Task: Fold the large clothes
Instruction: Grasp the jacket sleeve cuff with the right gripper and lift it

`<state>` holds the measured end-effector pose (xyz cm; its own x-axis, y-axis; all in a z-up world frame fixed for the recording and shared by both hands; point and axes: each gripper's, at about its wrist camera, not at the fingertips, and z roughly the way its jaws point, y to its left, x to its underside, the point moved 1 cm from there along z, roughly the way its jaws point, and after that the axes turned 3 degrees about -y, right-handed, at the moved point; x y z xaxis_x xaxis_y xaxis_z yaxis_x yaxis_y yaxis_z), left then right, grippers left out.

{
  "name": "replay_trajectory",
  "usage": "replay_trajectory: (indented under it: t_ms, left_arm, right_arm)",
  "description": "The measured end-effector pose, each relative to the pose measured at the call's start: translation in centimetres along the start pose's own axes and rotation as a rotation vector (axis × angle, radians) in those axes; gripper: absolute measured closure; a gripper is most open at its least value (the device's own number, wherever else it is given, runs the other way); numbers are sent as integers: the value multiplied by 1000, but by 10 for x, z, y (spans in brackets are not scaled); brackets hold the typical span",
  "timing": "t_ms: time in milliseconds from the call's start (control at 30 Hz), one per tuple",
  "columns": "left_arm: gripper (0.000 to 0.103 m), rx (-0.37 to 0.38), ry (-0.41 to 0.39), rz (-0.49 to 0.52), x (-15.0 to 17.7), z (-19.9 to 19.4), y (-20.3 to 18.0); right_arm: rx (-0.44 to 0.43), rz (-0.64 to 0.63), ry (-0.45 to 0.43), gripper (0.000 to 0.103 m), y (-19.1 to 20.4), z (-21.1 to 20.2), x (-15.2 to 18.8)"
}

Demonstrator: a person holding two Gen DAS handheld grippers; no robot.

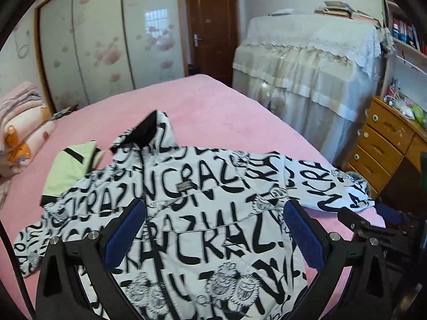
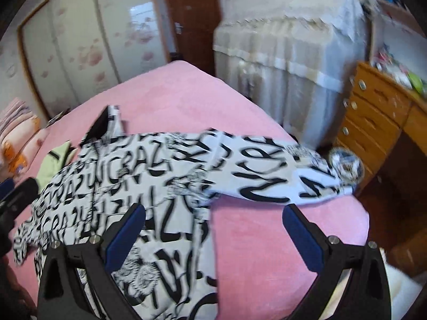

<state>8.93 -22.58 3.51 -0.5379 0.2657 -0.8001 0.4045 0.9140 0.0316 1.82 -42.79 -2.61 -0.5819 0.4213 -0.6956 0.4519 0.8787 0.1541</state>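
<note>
The jacket [image 2: 149, 186] lies flat on the bed [image 2: 253, 240], its sleeve [image 2: 267, 178] stretching out right (nearest the empty, wide-open right claw [image 2: 213, 229]).

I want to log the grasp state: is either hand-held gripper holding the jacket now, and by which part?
Nothing is held. The left hand-held gripper and right hand-held gripper are both open above the printed jacket, which lies spread on the pink bed.

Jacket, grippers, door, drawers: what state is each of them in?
Printed jacket: spread flat on the pink bed, unfolded, one sleeve stretched out sideways.
Left gripper: open, empty, over the jacket.
Right gripper: open, empty.
Door: closed.
Desk drawers: closed.
Wardrobe doors: closed.
</note>
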Motion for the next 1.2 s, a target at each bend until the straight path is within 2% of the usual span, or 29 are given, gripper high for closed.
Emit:
replay_trajectory:
  t_ms: [67,133,167,267,367,500,533,633,700,833,933,967,1000,1067,1100,1200]
  left_arm:
    - [1,38,39,0,1,14,-8]
    - [1,115,62,-28,4,28,-12]
    - [1,122,67,-41,7,36,-15]
    - [1,101,101,-17,16,56,-26]
    - [2,69,116,3,23,71,-32]
    - [22,55,163,0,27,99,-35]
    - [24,59,179,-5,26,107,-36]
    - [24,64,200,-28,20,126,-38]
    - [24,72,212,-47,15,139,-42]
    - [24,68,243,-110,2,166,-52]
    - [24,23,232,-80,-2,175,-63]
    - [24,14,233,-72,-2,176,-66]
    - [24,14,237,-64,-1,177,-67]
    - [24,32,245,-62,2,176,-65]
    - [24,34,248,-61,3,174,-62]
    - [24,38,237,-61,11,162,-48]
  right_arm:
    - [1,57,29,0,-18,15,2]
    - [12,121,51,0,-38,32,2]
    - [22,152,58,0,-48,40,2]
    - [52,268,94,0,-86,70,2]
    - [65,373,121,6,-119,96,3]
    - [80,462,153,10,-150,123,5]
    - [84,483,165,10,-156,128,6]
    - [69,547,186,12,-172,141,9]
    - [72,572,197,20,-177,149,11]
    - [90,583,197,26,-180,157,12]
    - [106,559,185,41,-179,159,9]
    - [110,541,181,52,-177,160,7]
    - [107,531,170,69,-177,159,4]
    - [97,499,128,88,-172,151,-3]
    - [104,473,104,93,-168,146,-8]
    - [136,320,-5,96,-136,121,-33]
